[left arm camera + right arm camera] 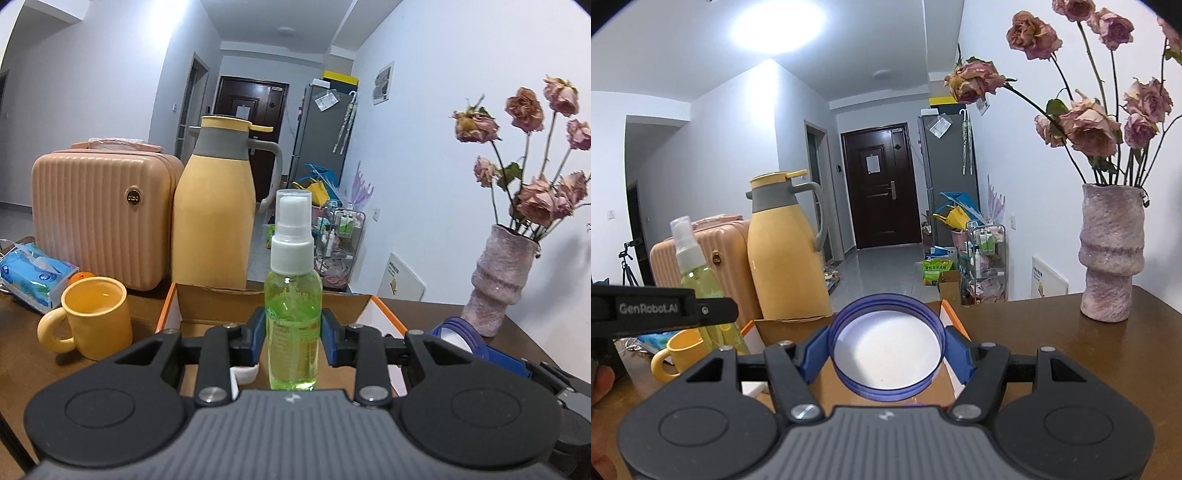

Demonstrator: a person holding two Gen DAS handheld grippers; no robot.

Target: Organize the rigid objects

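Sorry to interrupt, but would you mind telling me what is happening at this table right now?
A person is sorting items with a pair of tongs in each hand. The left tongs are shut on an upright green spray bottle, and the right tongs are shut on a blue lid. Both are held over an open cardboard box on the table, near a yellow mug.

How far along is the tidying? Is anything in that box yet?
A small white item seems to lie in the cardboard box already. In hand: the left gripper grips a green spray bottle, the right gripper a blue lid, both over the box. The yellow mug remains outside.
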